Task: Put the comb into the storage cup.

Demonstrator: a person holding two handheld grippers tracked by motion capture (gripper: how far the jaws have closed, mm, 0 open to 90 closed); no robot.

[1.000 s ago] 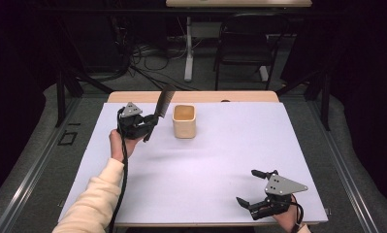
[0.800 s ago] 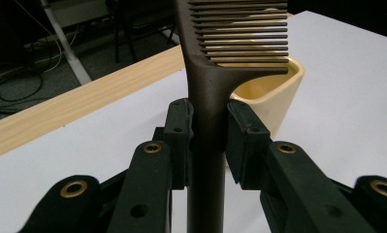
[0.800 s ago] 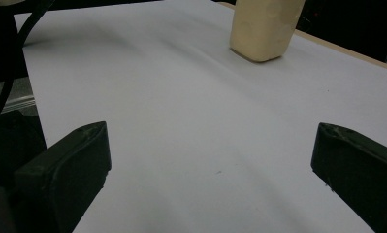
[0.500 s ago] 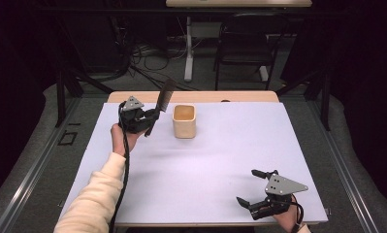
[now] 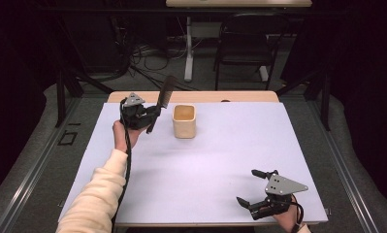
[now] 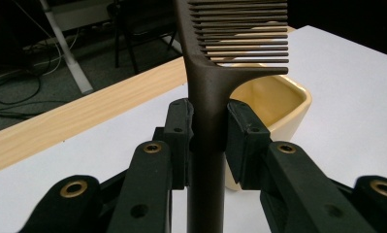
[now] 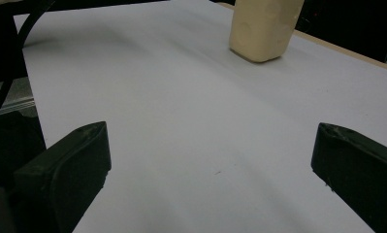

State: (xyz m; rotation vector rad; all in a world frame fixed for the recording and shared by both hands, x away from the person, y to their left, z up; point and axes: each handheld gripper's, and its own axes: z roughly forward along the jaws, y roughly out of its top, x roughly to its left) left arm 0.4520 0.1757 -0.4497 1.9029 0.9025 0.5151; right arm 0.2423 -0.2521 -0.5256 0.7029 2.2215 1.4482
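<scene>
The dark comb [image 6: 208, 92] stood almost upright between the two jaws of the left gripper [image 6: 206, 133], which were closed on its handle, one pad pressing on each side. Its teeth rose above the jaws and pointed to the right in the left gripper view, and the lower end of the handle went down below the pads. In the high view the comb [image 5: 163, 97] leaned up and away from the left gripper [image 5: 150, 115], raised above the white table [image 5: 205, 160]. Just behind the jaws, and a little to their right, was the cream cup [image 6: 273, 104], open at the top, standing on the table; the comb teeth were above its rim, not inside it. The right gripper [image 5: 259, 189] rested low at the near right corner of the table, well apart from the cup [image 5: 184, 121]. Its jaws were wide open with nothing between them, and the cup [image 7: 264, 29] stood far ahead of them.
</scene>
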